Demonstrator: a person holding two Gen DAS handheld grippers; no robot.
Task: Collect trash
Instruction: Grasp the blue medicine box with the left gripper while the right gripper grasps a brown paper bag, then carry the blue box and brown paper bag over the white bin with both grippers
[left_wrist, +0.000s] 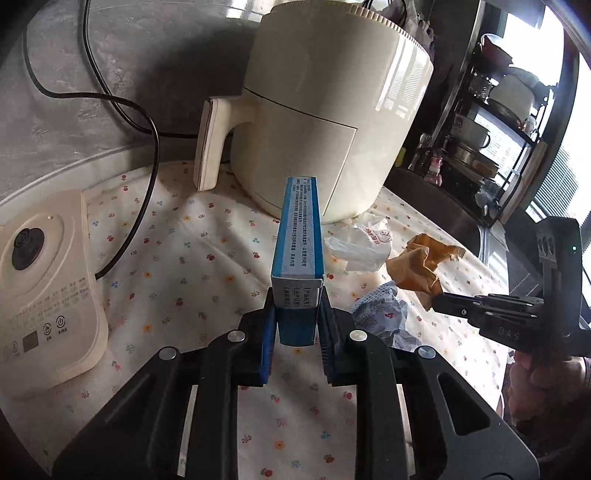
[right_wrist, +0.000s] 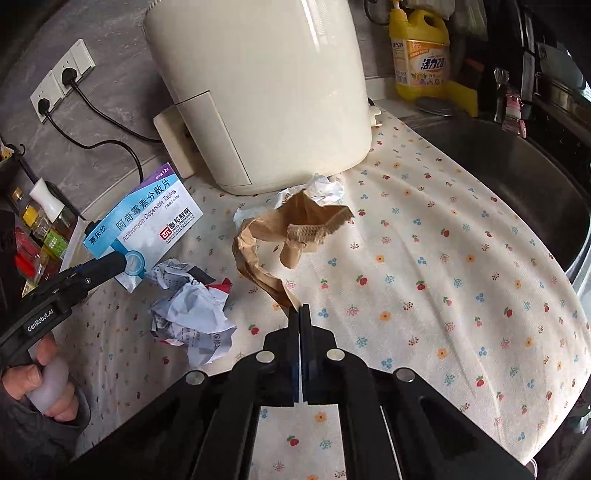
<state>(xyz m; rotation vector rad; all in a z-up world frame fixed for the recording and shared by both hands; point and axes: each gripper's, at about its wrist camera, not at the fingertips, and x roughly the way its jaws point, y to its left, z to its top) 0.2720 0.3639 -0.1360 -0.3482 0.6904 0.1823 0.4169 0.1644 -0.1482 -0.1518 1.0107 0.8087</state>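
My left gripper (left_wrist: 297, 317) is shut on a blue and white medicine box (left_wrist: 298, 236), held above the flowered cloth; the box also shows in the right wrist view (right_wrist: 147, 218). My right gripper (right_wrist: 301, 314) is shut on the edge of a crumpled brown paper bag (right_wrist: 280, 236), which also shows in the left wrist view (left_wrist: 417, 266). A crumpled printed paper ball (right_wrist: 195, 314) lies on the cloth between the two grippers. A crumpled white tissue (right_wrist: 317, 192) lies behind the brown bag at the foot of the appliance.
A large cream air fryer (right_wrist: 266, 92) stands at the back of the flowered cloth (right_wrist: 443, 277). A cream kettle base (left_wrist: 44, 288) with a black cord sits at the left. A metal sink (right_wrist: 517, 177) lies right, a yellow detergent bottle (right_wrist: 421, 55) behind it.
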